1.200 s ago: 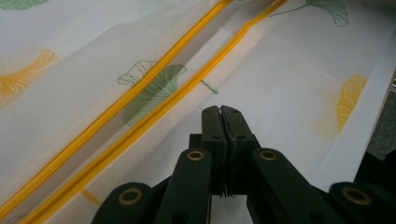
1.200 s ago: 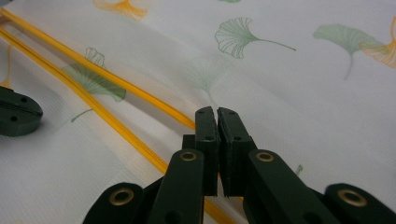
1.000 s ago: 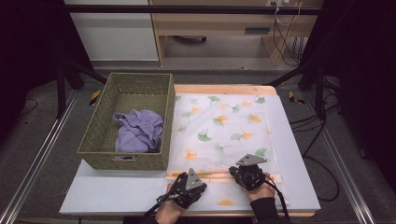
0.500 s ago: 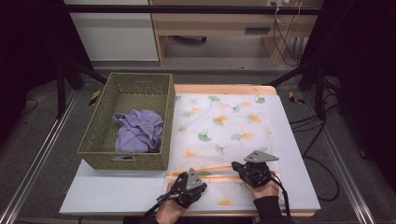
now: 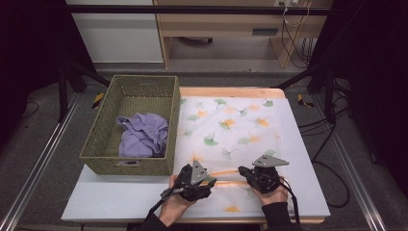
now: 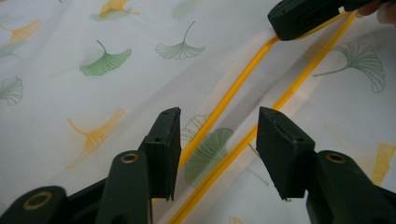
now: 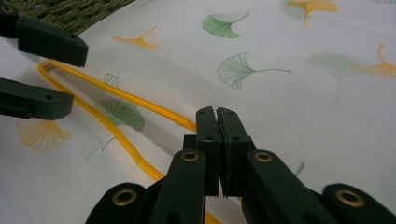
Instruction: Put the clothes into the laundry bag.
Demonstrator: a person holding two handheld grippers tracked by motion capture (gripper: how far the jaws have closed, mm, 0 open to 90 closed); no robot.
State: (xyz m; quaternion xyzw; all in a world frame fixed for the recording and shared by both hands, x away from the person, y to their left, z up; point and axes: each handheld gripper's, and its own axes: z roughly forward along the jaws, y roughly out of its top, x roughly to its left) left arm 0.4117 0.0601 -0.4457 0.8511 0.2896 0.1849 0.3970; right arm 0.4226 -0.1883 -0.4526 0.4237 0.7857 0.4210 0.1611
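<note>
Ginkgo-print cloth [image 5: 231, 134] lies spread on the worktop [image 5: 120, 199] just beside the wicker basket [image 5: 130, 159], its near yellow-trimmed edge [image 6: 233, 93] folded over. Left gripper [image 6: 217, 140] has just been opening, its jaws standing apart over that trim, clear of it. Right gripper [image 7: 217, 123] is pinched closed on the same edge.

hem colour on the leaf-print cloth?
Yellow-orange hem on the white cloth; left gripper view shows it best.
</note>
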